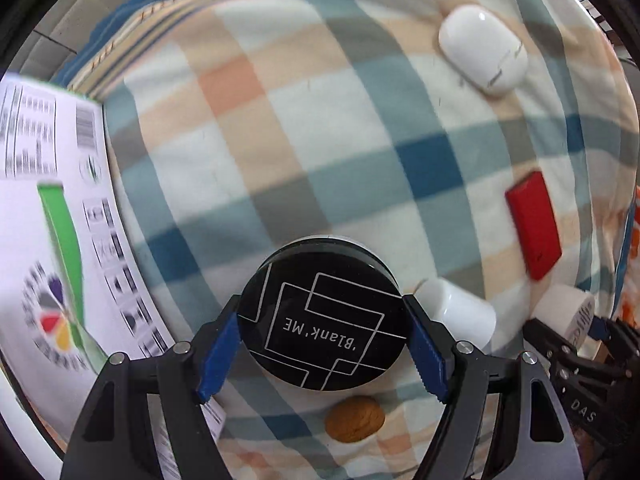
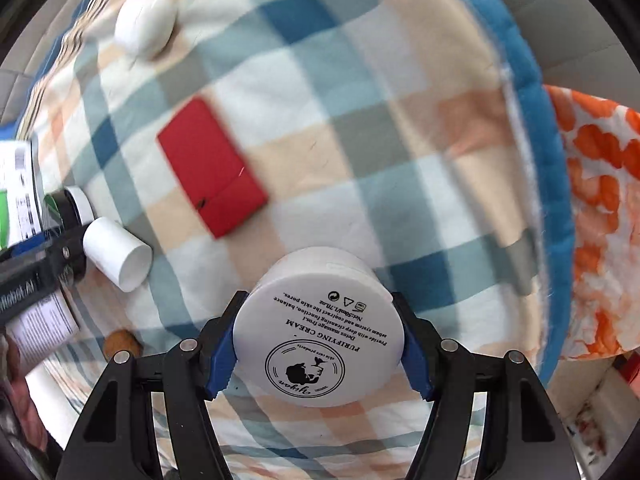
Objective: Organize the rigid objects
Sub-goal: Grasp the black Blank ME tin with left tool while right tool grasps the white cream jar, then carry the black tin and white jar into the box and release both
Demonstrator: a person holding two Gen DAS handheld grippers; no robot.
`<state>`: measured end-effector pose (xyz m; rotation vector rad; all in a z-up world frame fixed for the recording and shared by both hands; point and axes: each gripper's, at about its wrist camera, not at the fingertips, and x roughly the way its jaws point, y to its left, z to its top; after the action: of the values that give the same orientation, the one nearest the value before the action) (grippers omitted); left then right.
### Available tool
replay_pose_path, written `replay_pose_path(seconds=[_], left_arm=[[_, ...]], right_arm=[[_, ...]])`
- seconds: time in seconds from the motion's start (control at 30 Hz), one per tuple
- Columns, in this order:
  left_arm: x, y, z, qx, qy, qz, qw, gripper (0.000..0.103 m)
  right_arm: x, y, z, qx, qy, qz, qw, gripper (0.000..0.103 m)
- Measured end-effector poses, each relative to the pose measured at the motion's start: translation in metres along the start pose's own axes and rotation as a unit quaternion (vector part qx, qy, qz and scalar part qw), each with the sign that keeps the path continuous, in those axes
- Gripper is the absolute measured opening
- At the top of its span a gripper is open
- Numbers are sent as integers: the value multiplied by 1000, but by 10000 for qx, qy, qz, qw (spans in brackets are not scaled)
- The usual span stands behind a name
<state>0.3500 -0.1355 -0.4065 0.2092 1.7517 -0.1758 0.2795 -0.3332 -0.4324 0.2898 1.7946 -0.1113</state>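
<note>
My left gripper (image 1: pixel 322 340) is shut on a round black case (image 1: pixel 322 316) printed "Blank ME", held over the checked blanket (image 1: pixel 280 140). My right gripper (image 2: pixel 318 344) is shut on a white cream jar (image 2: pixel 320 332), its printed base facing the camera. A red flat box (image 2: pixel 210 168) lies on the blanket ahead of the right gripper; it also shows in the left wrist view (image 1: pixel 534 224). A white cylinder (image 2: pixel 116 254) lies on its side, also in the left wrist view (image 1: pixel 456 312). A white oval case (image 1: pixel 482 54) lies far back, also in the right wrist view (image 2: pixel 146 26).
A walnut (image 1: pixel 354 418) lies below the black case. A large white printed box (image 1: pixel 44 240) stands at the left. The blanket's blue edge (image 2: pixel 532 120) and an orange patterned cloth (image 2: pixel 600 220) are at the right. The right gripper with its jar shows in the left wrist view (image 1: pixel 568 312).
</note>
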Motion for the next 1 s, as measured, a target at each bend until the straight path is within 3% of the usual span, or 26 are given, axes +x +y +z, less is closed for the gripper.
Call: replay_pose_path(seconds=[0.23, 0.37, 0.57, 0.63, 0.83, 1.0], left_arm=[[16, 8, -9, -127, 184, -57, 9997, 76], [27, 7, -10, -123, 184, 11, 9998, 78], [32, 3, -12, -127, 105, 62, 9998, 78], [34, -14, -2, -129, 86, 80, 9998, 76], [28, -20, -15, -119, -18, 124, 9999, 73], [12, -19, -30, -109, -167, 56, 9998, 73]], right_arm=[[1, 8, 8, -12, 14, -33, 10000, 71], [-5, -19, 26, 126, 110, 103, 9998, 72], [7, -32, 0, 185, 59, 21, 9998, 72], [9, -29, -3, 167, 19, -67, 9998, 71], [8, -8, -13, 77, -89, -321, 9994, 70], [2, -3, -22, 87, -172, -248, 9995, 70]])
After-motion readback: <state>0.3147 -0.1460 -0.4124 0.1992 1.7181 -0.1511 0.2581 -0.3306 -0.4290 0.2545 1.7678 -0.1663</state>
